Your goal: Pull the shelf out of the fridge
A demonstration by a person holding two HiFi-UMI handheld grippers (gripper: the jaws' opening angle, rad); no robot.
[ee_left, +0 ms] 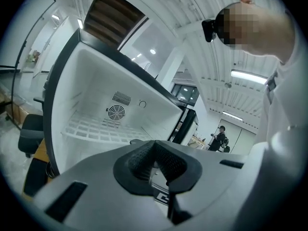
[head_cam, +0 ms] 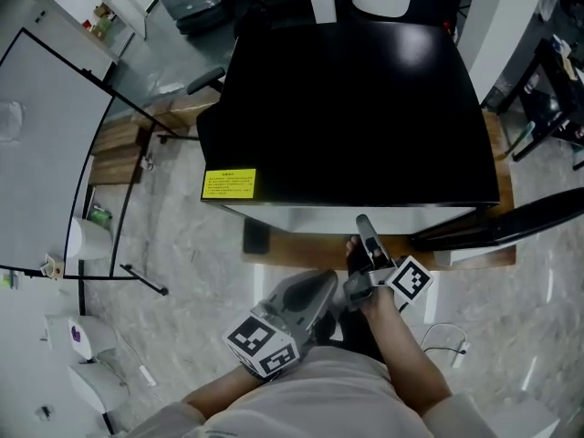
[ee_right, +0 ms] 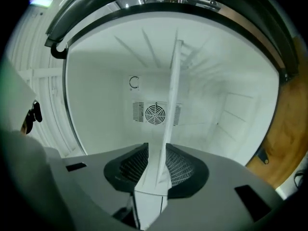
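Right tool point(ee_right: 159, 170) pinches the front edge of the shelf point(ee_right: 171, 105); ribbed black pads are pressed on both faces of it. The shelf sits inside the fridge point(head_cam: 356, 99), running back toward the round fan grille point(ee_right: 155, 113) on the fridge's rear wall. Left tool point(ee_left: 156, 165) is in front of the fridge's open mouth, pads pressed together on nothing.

Step in hand, as judged: draw the shelf out. Pull straight out of the fridge, level with the shelf's own plane — tilting would likely jam it against the fridge's side walls. Bring the left tool to the edge once enough is clear of the fridge.

Materials: shelf is a thin, white, rigid grid of open squares; fridge liner is smooth white plastic, its outside glossy black.
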